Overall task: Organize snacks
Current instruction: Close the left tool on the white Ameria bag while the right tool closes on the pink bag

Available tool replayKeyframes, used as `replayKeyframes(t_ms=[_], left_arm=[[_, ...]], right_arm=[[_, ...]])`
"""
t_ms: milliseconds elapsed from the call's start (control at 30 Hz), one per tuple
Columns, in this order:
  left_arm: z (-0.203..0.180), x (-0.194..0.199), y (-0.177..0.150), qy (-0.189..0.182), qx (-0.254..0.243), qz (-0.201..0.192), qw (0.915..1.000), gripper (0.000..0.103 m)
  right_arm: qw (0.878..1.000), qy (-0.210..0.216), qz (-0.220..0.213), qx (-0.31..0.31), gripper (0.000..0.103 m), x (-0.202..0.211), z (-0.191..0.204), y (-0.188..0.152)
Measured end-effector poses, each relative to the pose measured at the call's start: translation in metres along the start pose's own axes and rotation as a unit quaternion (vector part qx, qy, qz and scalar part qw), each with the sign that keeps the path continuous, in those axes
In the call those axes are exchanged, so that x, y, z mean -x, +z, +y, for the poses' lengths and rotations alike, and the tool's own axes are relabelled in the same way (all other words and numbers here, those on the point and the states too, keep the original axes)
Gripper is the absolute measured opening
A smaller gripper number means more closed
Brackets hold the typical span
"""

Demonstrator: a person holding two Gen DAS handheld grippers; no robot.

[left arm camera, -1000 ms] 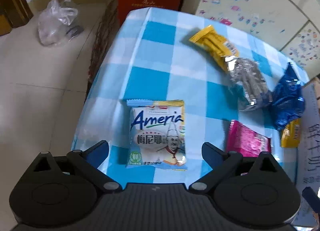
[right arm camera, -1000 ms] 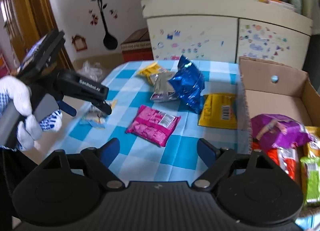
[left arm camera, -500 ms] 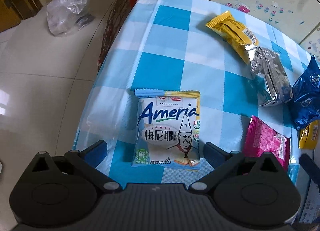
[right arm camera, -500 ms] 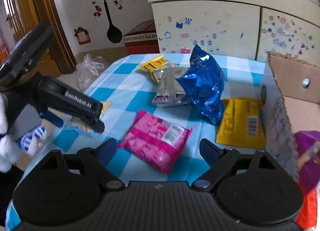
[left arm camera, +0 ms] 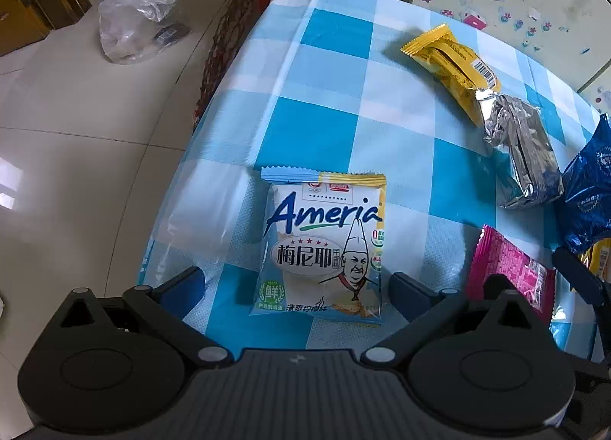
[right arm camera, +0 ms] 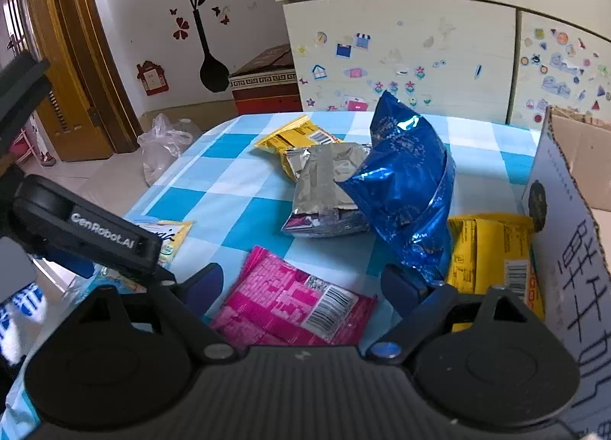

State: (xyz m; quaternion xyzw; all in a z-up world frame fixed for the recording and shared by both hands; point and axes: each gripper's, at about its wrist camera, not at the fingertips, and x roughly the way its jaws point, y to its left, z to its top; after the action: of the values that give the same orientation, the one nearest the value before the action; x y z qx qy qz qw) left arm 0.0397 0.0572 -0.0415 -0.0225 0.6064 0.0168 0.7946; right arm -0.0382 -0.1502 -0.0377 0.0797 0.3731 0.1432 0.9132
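Observation:
A white and blue "Ameria" snack packet [left arm camera: 324,245] lies flat near the table's left edge. My left gripper [left arm camera: 296,285] is open just above it, one finger on each side of its lower end. My right gripper [right arm camera: 301,283] is open low over a pink packet [right arm camera: 294,306], which lies between its fingers. A blue bag [right arm camera: 408,188], a silver packet [right arm camera: 324,188] and two yellow packets [right arm camera: 298,138] [right arm camera: 492,249] lie further back. The cardboard box [right arm camera: 565,234] stands at the right.
The blue checked tablecloth [left arm camera: 317,70] hangs over the table's left edge, with tiled floor and a plastic bag [left arm camera: 133,16] beyond. A stickered cabinet [right arm camera: 401,50] stands behind the table. The left gripper's body [right arm camera: 88,234] is close to my right gripper's left side.
Both grippers have come lower and closer to the table. The left now straddles the Ameria packet; the right has moved forward over the pink packet, beside the box.

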Motion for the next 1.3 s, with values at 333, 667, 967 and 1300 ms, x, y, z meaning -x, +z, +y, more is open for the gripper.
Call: replayKeyframes(t_ms=[333,667,967,1300], left_arm=[[0.002,0.001,0.0,0.0,0.001,-0.001,1.0,0.103],[0.001,0.001,-0.001,0.001,0.005,-0.003,1.0,0.103],[0.001,0.003,-0.003,0.003,0.005,-0.009,0.9999,0.103],[-0.002,0.009,-0.006,-0.001,-0.007,-0.021,0.9998,0.098]], right_arm=[[0.993,0.049,0.081,0.068,0.093,0.009,0.015,-0.002],[0.993,0.001,0.057,0.102,0.092,0.009,0.026,-0.012],[0.991,-0.007,0.046,0.125,0.076,0.01,0.038,-0.016],[0.995,-0.016,0.047,0.09,0.06,0.02,0.035,-0.015]])
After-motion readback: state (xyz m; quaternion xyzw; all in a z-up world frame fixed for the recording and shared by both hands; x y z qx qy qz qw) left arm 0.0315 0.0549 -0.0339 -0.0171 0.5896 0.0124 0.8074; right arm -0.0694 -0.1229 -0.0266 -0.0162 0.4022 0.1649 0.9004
